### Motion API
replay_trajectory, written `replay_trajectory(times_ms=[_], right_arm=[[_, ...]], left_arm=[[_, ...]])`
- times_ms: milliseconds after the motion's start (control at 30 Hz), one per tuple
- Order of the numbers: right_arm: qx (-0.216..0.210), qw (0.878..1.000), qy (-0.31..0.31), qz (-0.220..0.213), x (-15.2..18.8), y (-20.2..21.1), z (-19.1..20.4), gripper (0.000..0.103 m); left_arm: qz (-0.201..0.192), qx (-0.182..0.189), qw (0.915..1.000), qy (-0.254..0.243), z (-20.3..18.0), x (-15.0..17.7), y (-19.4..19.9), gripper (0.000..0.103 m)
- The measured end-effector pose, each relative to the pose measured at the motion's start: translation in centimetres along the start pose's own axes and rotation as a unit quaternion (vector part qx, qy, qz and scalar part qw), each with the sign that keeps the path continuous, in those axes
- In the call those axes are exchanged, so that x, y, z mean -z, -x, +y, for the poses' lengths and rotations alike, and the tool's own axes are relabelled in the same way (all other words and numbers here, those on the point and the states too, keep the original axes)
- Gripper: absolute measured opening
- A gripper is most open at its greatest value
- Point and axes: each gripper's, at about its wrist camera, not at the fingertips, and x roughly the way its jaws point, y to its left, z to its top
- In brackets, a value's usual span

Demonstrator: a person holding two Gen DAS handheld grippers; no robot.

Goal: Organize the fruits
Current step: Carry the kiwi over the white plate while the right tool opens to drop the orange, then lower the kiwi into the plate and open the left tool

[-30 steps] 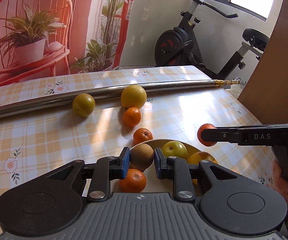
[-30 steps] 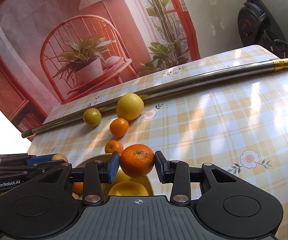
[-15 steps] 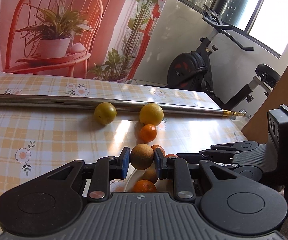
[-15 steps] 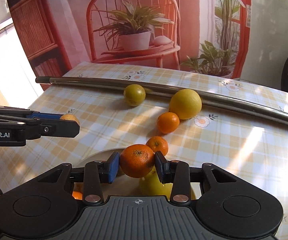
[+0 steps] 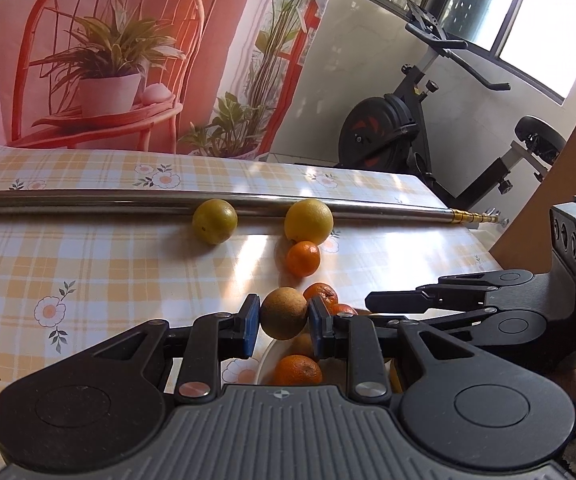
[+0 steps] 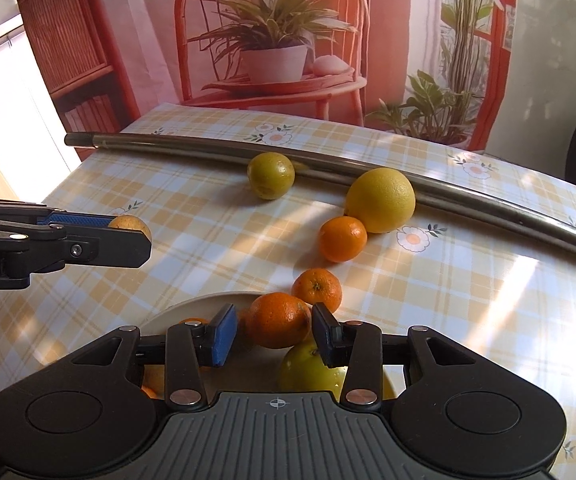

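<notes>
- Brown round fruit [image 5: 283, 319] is pinched by left gripper [image 5: 283, 326] above bowl [image 6: 191, 307].
- Right gripper [image 6: 273, 334]: jaws just opening, orange [image 6: 279, 320] between pads, left pad clear.

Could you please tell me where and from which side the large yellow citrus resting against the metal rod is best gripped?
Grip the large yellow citrus across its widest middle, coming from above or from the near side. It is round, so fingers off the middle would likely slip. The metal rod blocks its far side and a small orange touches its near-left, so the fingers should probably close left to right, clear of both.
</notes>
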Motion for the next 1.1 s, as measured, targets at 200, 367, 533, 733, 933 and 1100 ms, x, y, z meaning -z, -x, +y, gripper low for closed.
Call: replay_trajectory(times_ms=[200,367,533,733,933,1100], right_arm=[[0.003,0.996,-0.068,-0.053,0.9,3.4,-2.2,0.038],[0.011,0.988,-0.123,-0.089,2.4,6.1,-4.8,0.040],[0.010,0.983,-0.151,-0.101,3.8,6.7,-6.4,0.040],[0.004,0.979,-0.176,-0.103,5.1,6.7,-7.7,0.040],[-0.005,0.977,-0.185,-0.106,5.3,6.7,-9.0,0.040],[-0.009,0.976,-0.187,-0.108,5.3,6.6,-9.2,0.040]], left_arm=[[0.011,0.007,0.9998,-0.016,-1.6,0.5,-0.1,0.027],[0.045,0.004,0.9937,-0.102,-4.7,2.0,-2.0,0.027],[0.082,-0.012,0.9843,-0.156,-6.4,3.2,-4.5,0.027],[0.101,-0.020,0.9820,-0.159,-7.2,3.6,-6.1,0.027],[0.105,-0.031,0.9806,-0.162,-7.4,3.4,-6.8,0.027],[0.109,-0.018,0.9823,-0.152,-7.7,3.2,-7.2,0.028]])
